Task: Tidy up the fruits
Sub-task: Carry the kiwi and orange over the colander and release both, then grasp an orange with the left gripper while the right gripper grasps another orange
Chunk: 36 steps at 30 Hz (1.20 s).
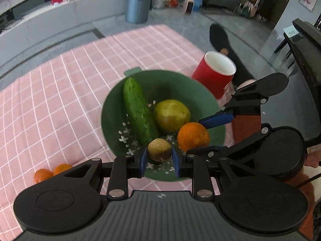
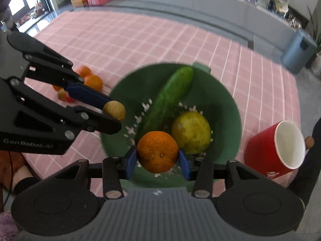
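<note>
A green colander bowl (image 1: pixel 166 80) (image 2: pixel 230 108) sits on the pink checked tablecloth. In it lie a cucumber (image 1: pixel 138 110) (image 2: pixel 170 96) and a yellow-green round fruit (image 1: pixel 171 115) (image 2: pixel 191 132). My left gripper (image 1: pixel 159 158) (image 2: pixel 115 114) is shut on a small brown fruit (image 1: pixel 159 148) (image 2: pixel 114 110), held over the bowl's near rim. My right gripper (image 2: pixel 158 160) (image 1: pixel 197 135) is shut on an orange (image 2: pixel 157 153) (image 1: pixel 193 135), held over the bowl.
A red cup (image 1: pixel 214 73) (image 2: pixel 274 146) stands right of the bowl. Small oranges (image 1: pixel 52 171) (image 2: pixel 90 79) and other small fruits (image 2: pixel 65 96) lie on the cloth to the bowl's left. A grey bin (image 1: pixel 138 4) stands on the floor beyond the table.
</note>
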{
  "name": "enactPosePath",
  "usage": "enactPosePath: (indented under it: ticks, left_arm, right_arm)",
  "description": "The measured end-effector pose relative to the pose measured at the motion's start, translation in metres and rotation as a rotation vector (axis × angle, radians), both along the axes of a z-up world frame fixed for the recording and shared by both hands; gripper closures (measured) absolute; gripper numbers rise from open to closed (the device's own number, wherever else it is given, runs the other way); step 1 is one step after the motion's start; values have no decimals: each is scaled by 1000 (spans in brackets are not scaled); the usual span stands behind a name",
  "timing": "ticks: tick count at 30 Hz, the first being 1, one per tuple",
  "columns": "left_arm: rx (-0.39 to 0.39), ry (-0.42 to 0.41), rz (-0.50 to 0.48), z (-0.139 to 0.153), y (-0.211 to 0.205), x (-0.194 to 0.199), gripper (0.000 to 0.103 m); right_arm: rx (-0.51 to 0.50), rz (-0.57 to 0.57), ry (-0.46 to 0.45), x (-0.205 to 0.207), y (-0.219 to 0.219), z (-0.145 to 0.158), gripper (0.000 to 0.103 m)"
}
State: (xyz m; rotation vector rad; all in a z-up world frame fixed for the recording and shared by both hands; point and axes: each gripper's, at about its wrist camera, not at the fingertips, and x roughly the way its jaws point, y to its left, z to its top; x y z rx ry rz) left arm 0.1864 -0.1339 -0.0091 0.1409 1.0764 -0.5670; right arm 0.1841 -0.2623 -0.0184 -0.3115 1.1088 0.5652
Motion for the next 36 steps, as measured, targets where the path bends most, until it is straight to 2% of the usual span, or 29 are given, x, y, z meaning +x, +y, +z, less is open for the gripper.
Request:
enactPosePath:
  ticks: [4, 11, 20, 23, 28, 29, 36]
  left_arm:
    - [67, 38, 5, -13, -6, 12, 73]
    - [116, 94, 31, -28, -8, 22, 73]
    - [154, 114, 28, -39, -14, 30, 73]
    - [157, 109, 33, -37, -14, 29, 67]
    - [114, 84, 39, -25, -5, 22, 60]
    - [107, 68, 41, -20, -2, 19, 59]
    - [81, -17, 60, 20, 31, -1, 59]
  right_arm:
    - [-35, 12, 55, 13, 4, -22, 61]
    - [-54, 27, 116, 30, 9, -46, 61]
    - [-23, 12, 162, 36, 9, -53, 61]
    - [-26, 10, 156, 39, 9, -50, 60]
    - [-41, 9, 114, 32, 12, -36, 57]
    - [-40, 6, 98, 30, 12, -32, 53]
    - [20, -12, -36, 11, 19, 7, 53]
